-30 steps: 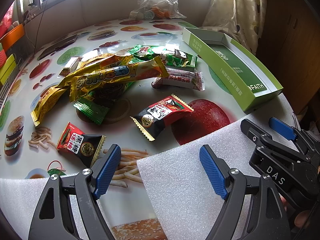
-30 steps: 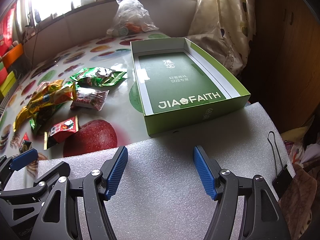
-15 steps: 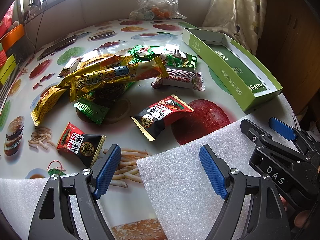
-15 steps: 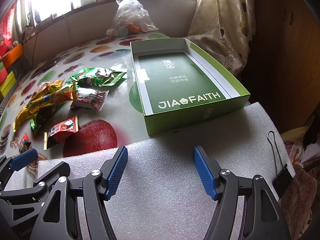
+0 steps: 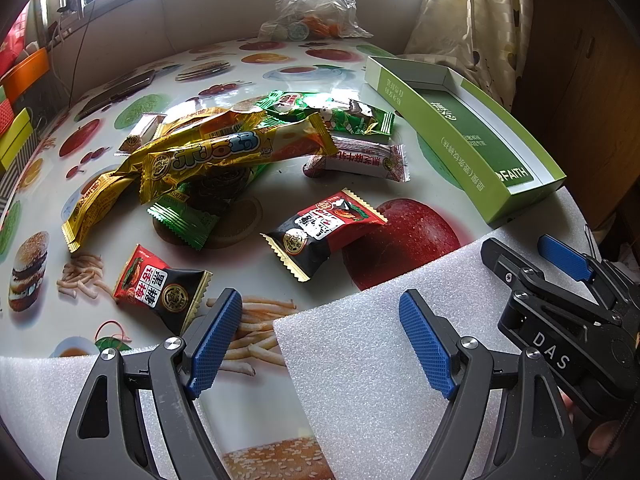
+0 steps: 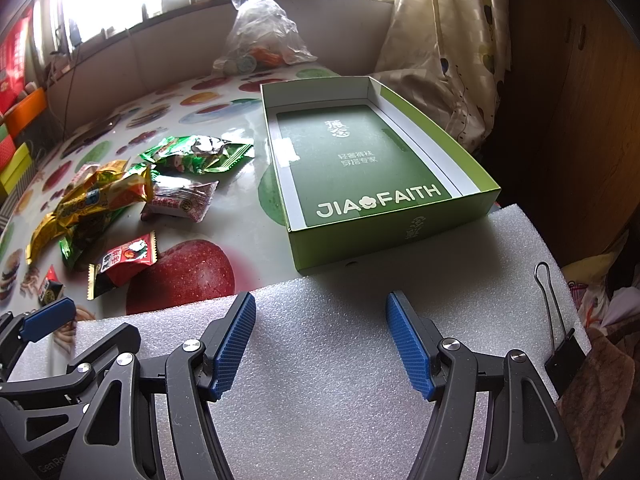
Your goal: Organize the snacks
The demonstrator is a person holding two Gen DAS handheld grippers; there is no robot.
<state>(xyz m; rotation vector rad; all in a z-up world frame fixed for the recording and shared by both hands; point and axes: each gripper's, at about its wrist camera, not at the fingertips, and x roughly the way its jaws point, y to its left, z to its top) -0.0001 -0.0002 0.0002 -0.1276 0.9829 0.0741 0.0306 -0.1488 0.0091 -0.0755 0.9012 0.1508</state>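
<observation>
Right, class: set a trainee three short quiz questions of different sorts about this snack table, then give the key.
1. True or false: the green box already holds snacks.
2. Multiple choice: the left tongs are A) shut on a packet, B) open and holding nothing, C) inside the box.
3. Fill the gap: the red and black packet partly overlaps the printed red ____ on the tablecloth.

Key: 1 false, only its green printed liner shows. 2 B; the right tongs are open too, over the white foam sheet. 3 apple.
</observation>
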